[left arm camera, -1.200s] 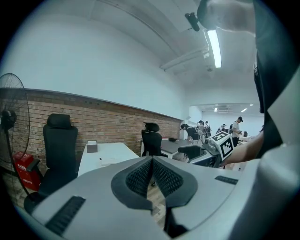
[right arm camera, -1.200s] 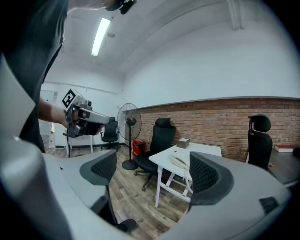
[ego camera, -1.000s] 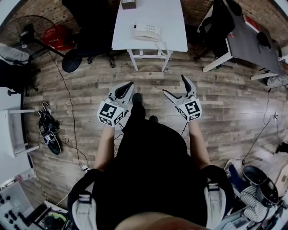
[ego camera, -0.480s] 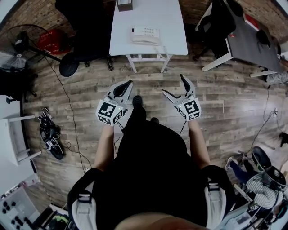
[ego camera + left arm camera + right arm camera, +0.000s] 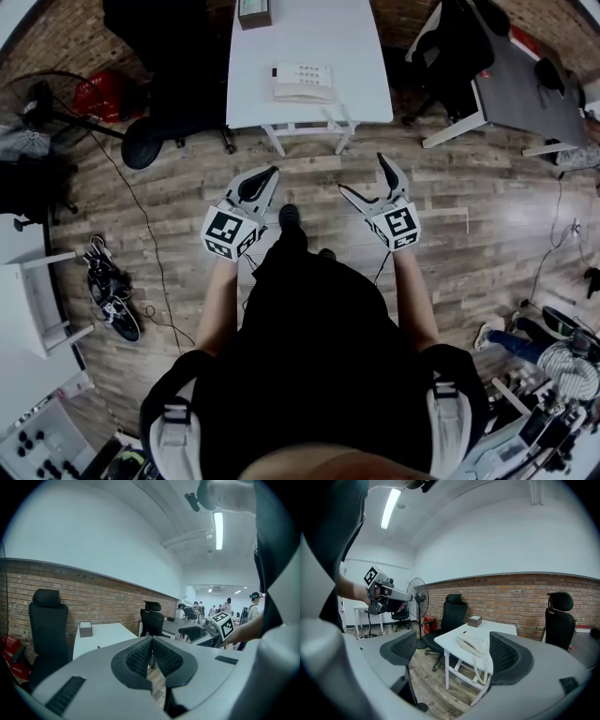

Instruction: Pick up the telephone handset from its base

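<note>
A white telephone [image 5: 302, 82] with its handset resting on the base sits near the front edge of a white table [image 5: 352, 56]. In the right gripper view the telephone [image 5: 472, 645] shows between the jaws, far off, its coiled cord [image 5: 480, 666] hanging over the table's edge. My left gripper [image 5: 271, 173] is shut and empty, held over the wooden floor well short of the table. My right gripper [image 5: 363, 176] is open and empty at the same height. In the left gripper view the pads [image 5: 140, 657] press together.
A small brown box [image 5: 253, 12] stands at the table's far end. Black office chairs [image 5: 178, 70] stand left of the table, with a fan [image 5: 416, 592] and a red crate [image 5: 98, 94] further left. A grey desk [image 5: 525, 89] is at the right. Cables and shoes [image 5: 112, 291] lie on the floor.
The table and telephone have slid slightly nearer in the head view as the person steps forward. Both grippers keep the same pose and jaw state.
</note>
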